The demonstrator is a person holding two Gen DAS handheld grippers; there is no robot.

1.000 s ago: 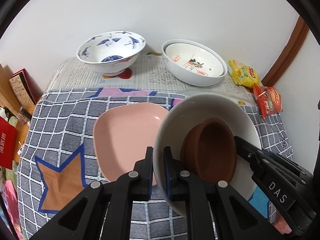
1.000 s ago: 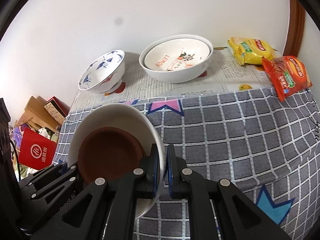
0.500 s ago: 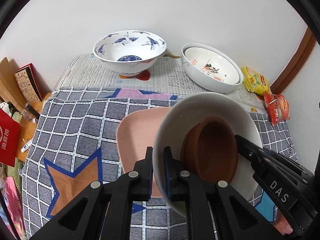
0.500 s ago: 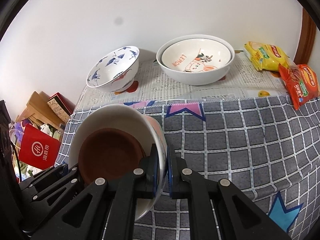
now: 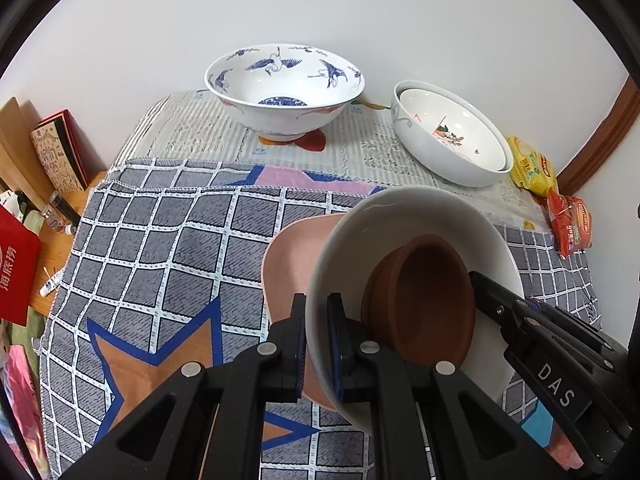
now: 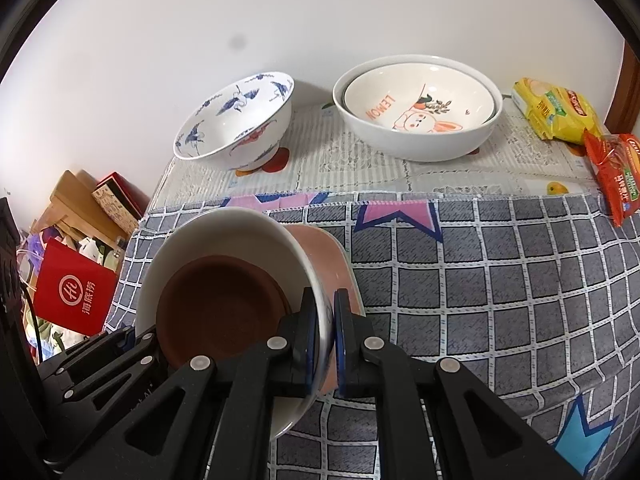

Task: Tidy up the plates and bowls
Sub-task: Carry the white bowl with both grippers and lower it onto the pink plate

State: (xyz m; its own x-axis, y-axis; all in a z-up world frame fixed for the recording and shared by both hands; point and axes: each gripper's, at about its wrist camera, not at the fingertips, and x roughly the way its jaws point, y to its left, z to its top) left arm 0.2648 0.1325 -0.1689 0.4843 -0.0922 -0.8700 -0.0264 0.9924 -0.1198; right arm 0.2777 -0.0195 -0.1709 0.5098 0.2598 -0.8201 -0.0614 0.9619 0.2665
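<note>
Even, bright indoor light fills both sharp fisheye views, casting only soft shadows behind the blue-patterned bowl on the white wall, with straight lines bowing and dark vignetting at the corners.

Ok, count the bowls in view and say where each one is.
5: blue crane bowl back left; lemon-rabbit bowl nested in a plain white bowl back right; brown bowl inside the held white bowl. More could be hidden.
</note>
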